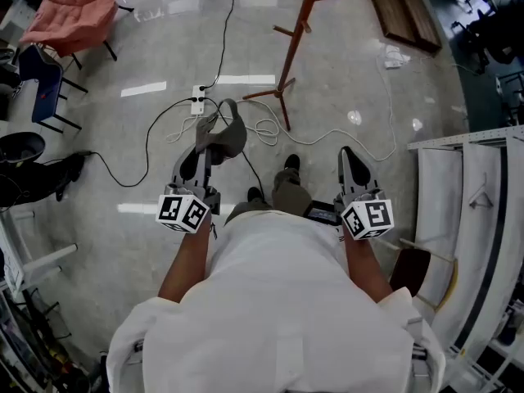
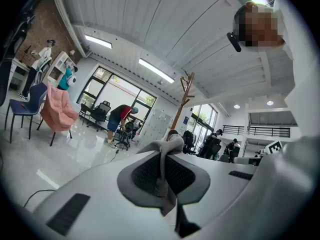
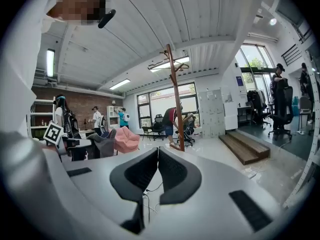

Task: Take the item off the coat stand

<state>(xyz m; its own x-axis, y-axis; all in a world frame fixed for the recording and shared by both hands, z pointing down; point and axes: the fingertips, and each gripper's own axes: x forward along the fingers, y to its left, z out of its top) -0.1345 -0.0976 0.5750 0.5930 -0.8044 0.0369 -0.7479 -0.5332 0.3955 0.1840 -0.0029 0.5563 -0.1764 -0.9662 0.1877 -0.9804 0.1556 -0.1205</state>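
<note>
A grey-brown cloth item (image 1: 223, 134) hangs from my left gripper (image 1: 205, 142), whose jaws are shut on a fold of it. In the left gripper view the grey fabric (image 2: 161, 171) is pinched between the two pads and bunches above them. The bare brown wooden coat stand (image 1: 292, 47) stands on the floor ahead, a little right of the item and apart from it, and rises beyond the jaws in both gripper views (image 2: 183, 101) (image 3: 174, 94). My right gripper (image 1: 350, 158) is level with the left, shut, with nothing between its pads (image 3: 170, 169).
A white power strip (image 1: 198, 101) with black and white cables trailing over the floor lies ahead. A pink chair (image 1: 74, 15) and a blue chair (image 1: 41, 80) are far left, a wooden step (image 1: 405, 11) far right, a white rack (image 1: 467, 211) at my right. People stand in the background.
</note>
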